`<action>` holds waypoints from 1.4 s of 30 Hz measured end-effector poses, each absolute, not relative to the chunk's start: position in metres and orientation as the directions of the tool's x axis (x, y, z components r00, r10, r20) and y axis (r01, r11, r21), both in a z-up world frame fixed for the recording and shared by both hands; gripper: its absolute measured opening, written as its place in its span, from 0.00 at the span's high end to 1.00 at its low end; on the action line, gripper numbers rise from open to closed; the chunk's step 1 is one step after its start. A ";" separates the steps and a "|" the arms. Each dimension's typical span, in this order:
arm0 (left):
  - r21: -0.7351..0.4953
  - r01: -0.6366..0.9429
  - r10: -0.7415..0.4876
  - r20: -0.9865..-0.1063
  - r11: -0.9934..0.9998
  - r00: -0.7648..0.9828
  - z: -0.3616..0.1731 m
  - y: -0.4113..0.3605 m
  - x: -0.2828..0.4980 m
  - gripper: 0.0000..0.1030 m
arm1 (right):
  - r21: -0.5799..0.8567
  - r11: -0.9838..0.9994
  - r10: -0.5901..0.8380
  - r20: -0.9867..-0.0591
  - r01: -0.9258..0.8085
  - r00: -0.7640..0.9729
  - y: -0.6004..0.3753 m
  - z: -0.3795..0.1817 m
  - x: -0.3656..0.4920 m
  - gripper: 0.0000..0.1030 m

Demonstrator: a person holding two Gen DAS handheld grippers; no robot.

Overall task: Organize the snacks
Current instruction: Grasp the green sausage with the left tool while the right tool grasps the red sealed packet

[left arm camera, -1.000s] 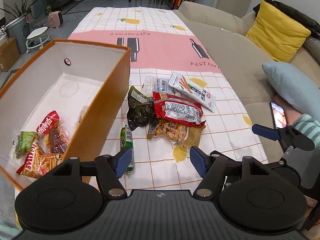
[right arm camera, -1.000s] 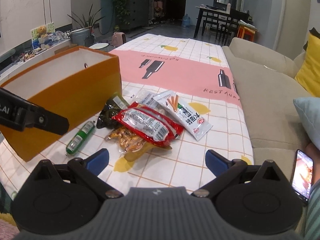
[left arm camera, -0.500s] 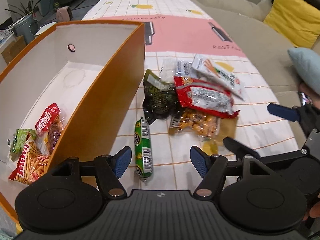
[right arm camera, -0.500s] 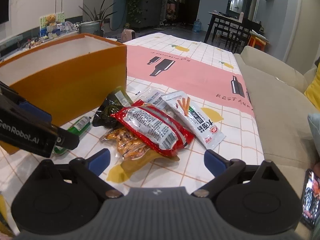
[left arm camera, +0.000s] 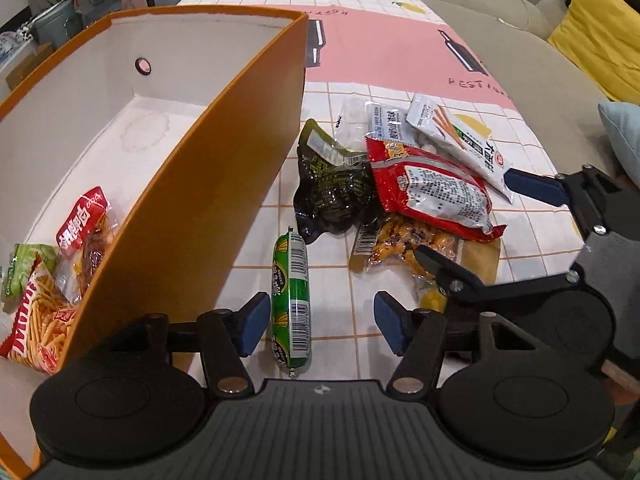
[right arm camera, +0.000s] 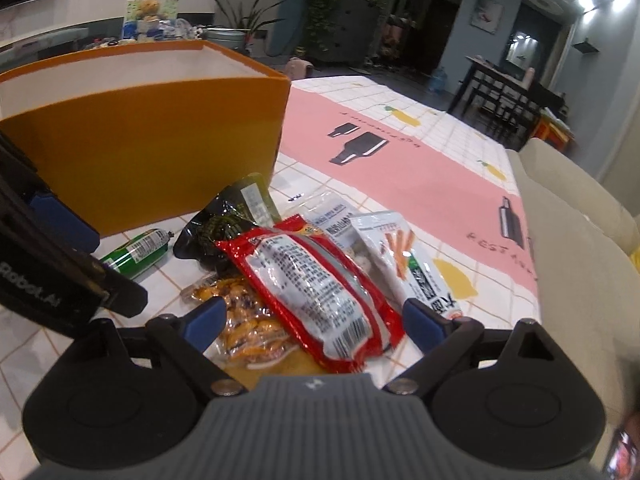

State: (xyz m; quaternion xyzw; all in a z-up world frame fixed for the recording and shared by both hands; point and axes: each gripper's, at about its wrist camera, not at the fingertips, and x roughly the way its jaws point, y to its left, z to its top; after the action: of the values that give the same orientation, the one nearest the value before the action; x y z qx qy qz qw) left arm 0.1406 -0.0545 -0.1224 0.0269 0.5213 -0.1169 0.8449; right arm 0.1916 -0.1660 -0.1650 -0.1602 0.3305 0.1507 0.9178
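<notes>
Closing over the green sausage (left arm camera: 291,300), the left gripper (left arm camera: 320,322) has its jaws spread to either side of it; the blue pads do not press on it. Landmark: the orange box (left arm camera: 224,184). The sausage lies on the tablecloth (left arm camera: 384,64) just beside the box's near long wall. Inside the box, at its near end: a red packet (left arm camera: 82,220), a bag of fries (left arm camera: 38,320), a green packet (left arm camera: 22,268). Right of the box, beyond the sausage, is the loose pile: dark packet (left arm camera: 332,188), red-and-white packet (left arm camera: 432,192), orange nuts (left arm camera: 404,244) partly under it, carrot-stick packet (left arm camera: 460,140). The right gripper (left arm camera: 476,220) reaches in from the right edge, one finger over the nuts.

Right wrist view: right gripper (right arm camera: 312,320) jaws wide and closing slightly, red-and-white packet (right arm camera: 312,292) and nuts (right arm camera: 248,320) between them; contact cannot be told. Carrot-stick packet (right arm camera: 404,256) sits by the right pad. Dark packet (right arm camera: 224,224) and sausage (right arm camera: 136,252) lie nearer the box (right arm camera: 152,152). The left gripper body (right arm camera: 48,272) blocks the lower left, hiding part of the sausage. A sofa (right arm camera: 580,260) borders the tablecloth (right arm camera: 400,160) on the side away from the box.
</notes>
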 end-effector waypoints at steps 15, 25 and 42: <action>-0.066 0.220 -0.152 -0.905 0.973 0.397 -0.133 -0.053 0.136 0.40 | -0.060 0.930 0.225 -0.689 -0.363 0.689 -0.170 -0.162 0.189 0.65; -0.074 0.268 -0.173 -0.913 0.961 0.369 -0.132 -0.057 0.125 0.70 | -0.052 0.953 0.152 -0.770 -0.299 0.620 -0.173 -0.152 0.158 0.70; -0.097 0.238 -0.194 -0.884 0.966 0.426 -0.122 -0.050 0.114 0.51 | -0.057 0.950 0.139 -0.801 -0.306 0.582 -0.177 -0.144 0.111 0.29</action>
State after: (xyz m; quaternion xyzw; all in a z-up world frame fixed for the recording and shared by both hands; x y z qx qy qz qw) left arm 0.1139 -0.0500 -0.1223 0.0212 0.5202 -0.1279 0.8442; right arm 0.1105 -0.1772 -0.1440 -0.0947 0.4394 0.1258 0.8844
